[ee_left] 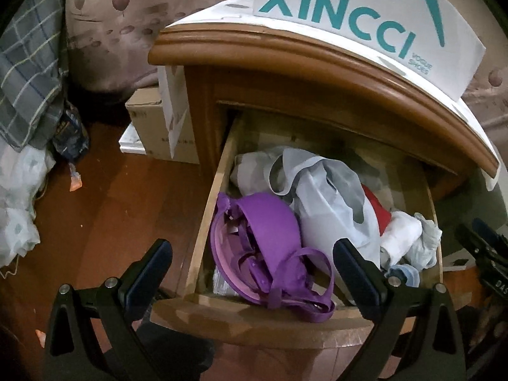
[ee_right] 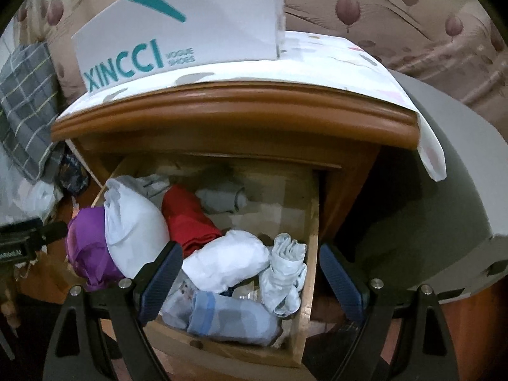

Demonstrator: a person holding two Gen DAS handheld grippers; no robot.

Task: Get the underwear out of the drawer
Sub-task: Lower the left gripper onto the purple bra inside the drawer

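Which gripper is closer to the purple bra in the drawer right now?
Left. The left gripper hangs open right over the purple bra, its fingers either side of it. The right gripper is open over the white bundles at the drawer's other end.

This is looking like a home bedroom: a brown wooden nightstand (ee_left: 317,63) is standing with its drawer (ee_left: 203,222) hanging open, showing a purple bra (ee_left: 263,238) and other rolled clothing. A white shoe box with teal lettering (ee_left: 349,16) is sitting on top, while a leaf-patterned mauve bedcover (ee_left: 120,16) is spreading behind and cardboard boxes (ee_left: 149,127) are resting on the reddish wooden floor (ee_left: 111,206).
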